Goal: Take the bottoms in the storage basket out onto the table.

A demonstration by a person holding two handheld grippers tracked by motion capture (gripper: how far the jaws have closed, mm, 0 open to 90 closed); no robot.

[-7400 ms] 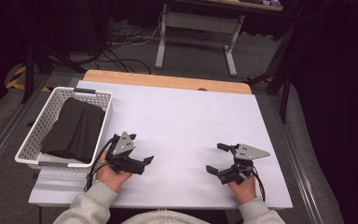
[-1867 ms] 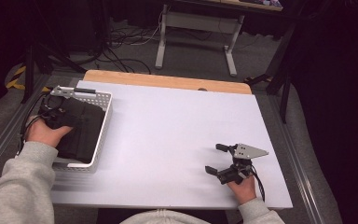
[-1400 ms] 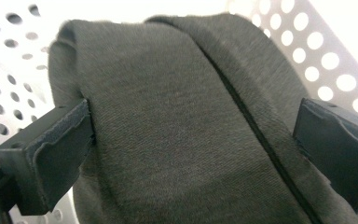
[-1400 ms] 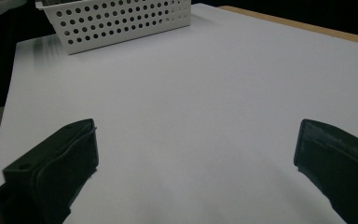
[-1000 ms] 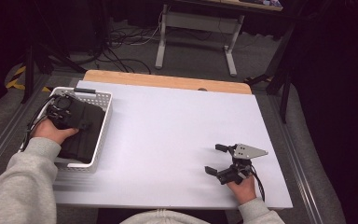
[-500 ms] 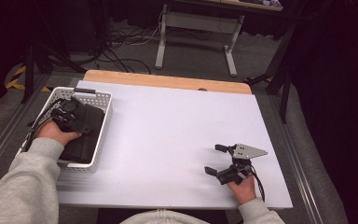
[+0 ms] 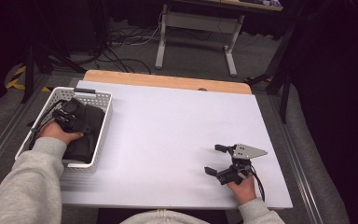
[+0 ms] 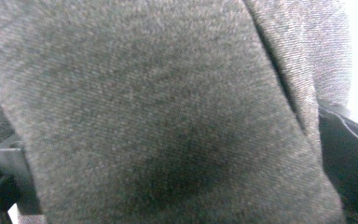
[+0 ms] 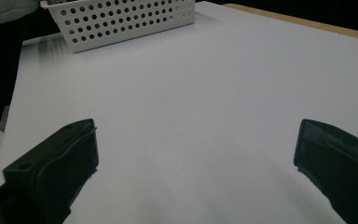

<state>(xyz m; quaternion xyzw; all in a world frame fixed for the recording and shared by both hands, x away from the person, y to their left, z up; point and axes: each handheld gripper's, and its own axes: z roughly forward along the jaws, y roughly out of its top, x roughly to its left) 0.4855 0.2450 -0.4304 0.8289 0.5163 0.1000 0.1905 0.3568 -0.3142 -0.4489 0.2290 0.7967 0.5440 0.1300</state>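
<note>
At the left of the high view my left tool (image 7: 70, 114) is down inside the white basket (image 7: 103, 100), pressed into the dark folded cloth (image 7: 86, 140) that lies in it. My left hand (image 7: 58, 133) is wrapped around the tool from behind, and my grey sleeve (image 7: 25, 186) runs from the lower left corner up over the basket's near rim. In the left gripper view the grey woven cloth (image 8: 158, 116) lies right against the lens, with a darker fold at the right edge; the jaws are buried, so I cannot tell whether this tool is open or clamped on the fabric. I can read no label or writing on the basket or the cloth.

Across the bare white surface (image 7: 177, 126), well apart from the basket, my right tool (image 7: 214, 159) rests at the lower right of the high view, its grey plate on top and its cable trailing back past my right hand (image 7: 241, 188). Its jaws point left toward the basket. In the right gripper view they stand wide apart with nothing between them, low over the surface, and the basket's (image 9: 121, 21) perforated wall sits at the upper left.
</note>
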